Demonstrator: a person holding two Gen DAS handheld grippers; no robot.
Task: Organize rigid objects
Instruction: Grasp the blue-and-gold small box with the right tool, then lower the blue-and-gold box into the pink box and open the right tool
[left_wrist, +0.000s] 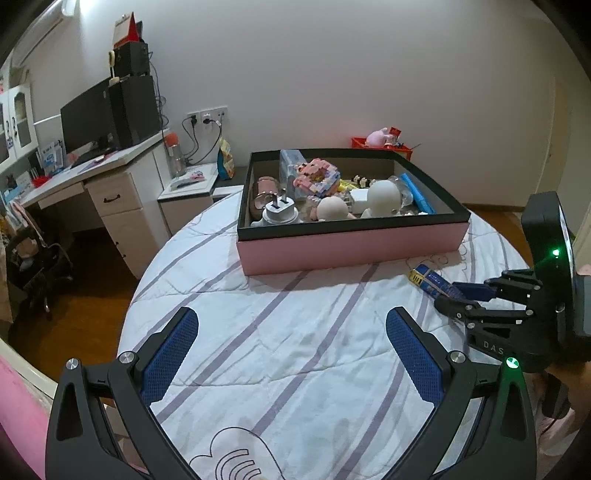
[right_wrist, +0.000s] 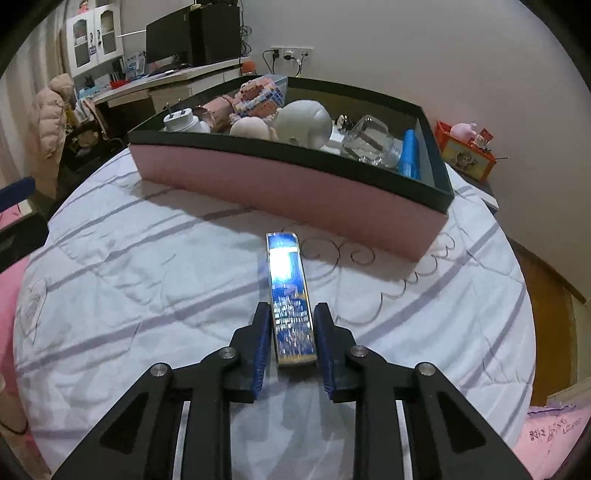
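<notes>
The left tongs (left_wrist: 291, 369) stand wide over the striped bed cover (left_wrist: 295, 325), with nothing between them. To the right, the right tongs (right_wrist: 291, 332) clamp a long glossy blue box (right_wrist: 290, 295) lying before the pink storage box (right_wrist: 295, 192).

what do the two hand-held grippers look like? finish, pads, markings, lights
Both are matte black plastic linkage frames with triangular cutouts and silver pivot screws. The left hand-held gripper has blue textured pads on its fingers. The right hand-held gripper has the same blue pads; from the left wrist view its body reads "D.A.S" in pale letters and carries green indicator lights. No cables visible.
</notes>
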